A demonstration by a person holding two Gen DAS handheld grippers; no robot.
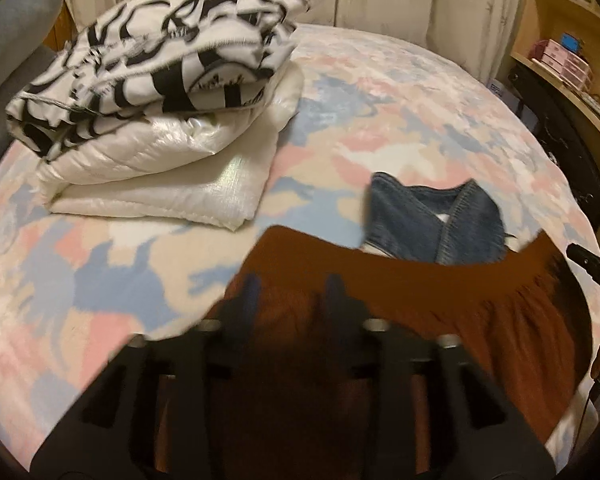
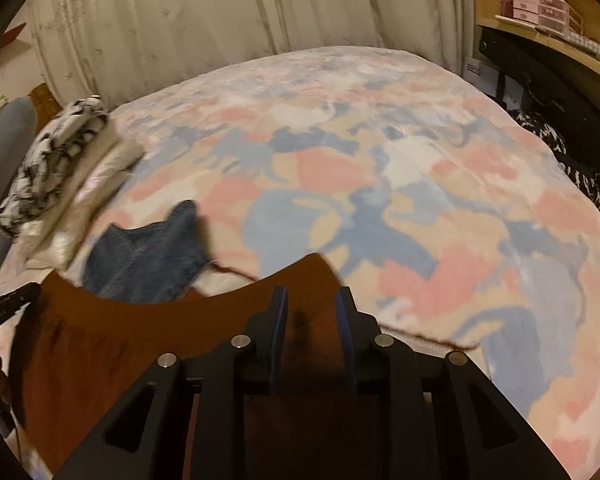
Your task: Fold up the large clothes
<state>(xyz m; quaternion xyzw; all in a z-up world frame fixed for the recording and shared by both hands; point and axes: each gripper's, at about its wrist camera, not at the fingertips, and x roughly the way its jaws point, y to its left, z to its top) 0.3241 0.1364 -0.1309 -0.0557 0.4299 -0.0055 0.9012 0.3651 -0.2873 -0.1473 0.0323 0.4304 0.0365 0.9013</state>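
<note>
A rust-brown garment with a wide waistband (image 1: 440,280) hangs stretched between both grippers above the bed. My left gripper (image 1: 292,292) grips its left end, with cloth bunched between the fingers. My right gripper (image 2: 310,308) grips the other end of the garment (image 2: 140,328), with cloth between its blue pads. A thin brown drawstring (image 2: 428,338) trails off to the right. A blue denim garment (image 1: 432,220) lies on the bed beyond the waistband; it also shows in the right wrist view (image 2: 148,256).
A stack of folded clothes, black-and-white print (image 1: 152,64) on white padded items (image 1: 172,184), sits at the bed's far left. The pastel patterned bedspread (image 2: 360,184) covers the bed. Curtains (image 2: 180,20) hang behind. A wooden shelf with boxes (image 1: 560,56) and dark bags stand at right.
</note>
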